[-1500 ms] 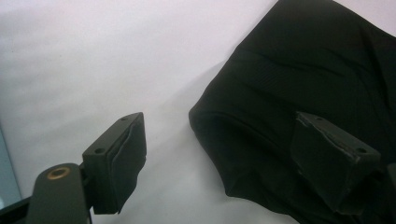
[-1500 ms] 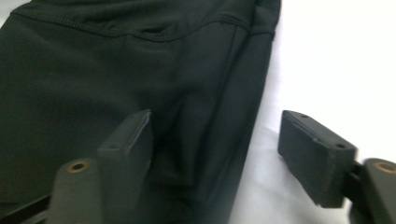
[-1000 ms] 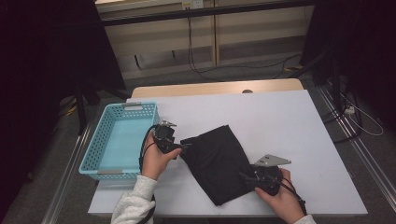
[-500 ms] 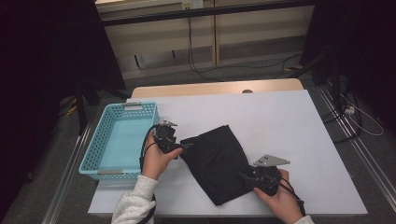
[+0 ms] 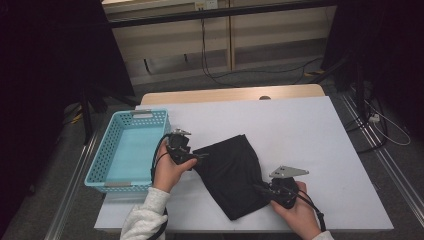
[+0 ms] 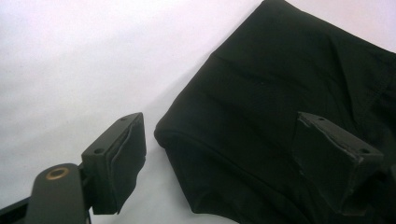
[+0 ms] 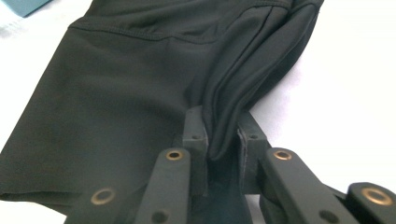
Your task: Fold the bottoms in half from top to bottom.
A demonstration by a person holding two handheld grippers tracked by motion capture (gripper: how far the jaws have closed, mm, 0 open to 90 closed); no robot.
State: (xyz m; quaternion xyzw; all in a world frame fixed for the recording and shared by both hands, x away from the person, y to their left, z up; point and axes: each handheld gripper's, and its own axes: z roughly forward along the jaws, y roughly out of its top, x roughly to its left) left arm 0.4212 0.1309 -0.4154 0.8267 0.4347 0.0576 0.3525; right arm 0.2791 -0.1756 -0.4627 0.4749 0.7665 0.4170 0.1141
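On white table (image 5: 310, 130), unlabelled black cloth (image 5: 232, 167) lies.

A white table (image 5: 300, 130) with a wooden far edge stands on grey floor (image 5: 280, 75). Behind it runs a pale cabinet front (image 5: 220, 30) with dangling cables (image 5: 207, 60). Dark curtains (image 5: 50, 75) flank both sides.

A folded cloth (image 5: 232, 175) lies on the table (image 5: 310, 135), near its front edge. A basket (image 5: 125, 150) sits to the cloth's left (at the table's left edge). One gripper flanks the cloth on each side.
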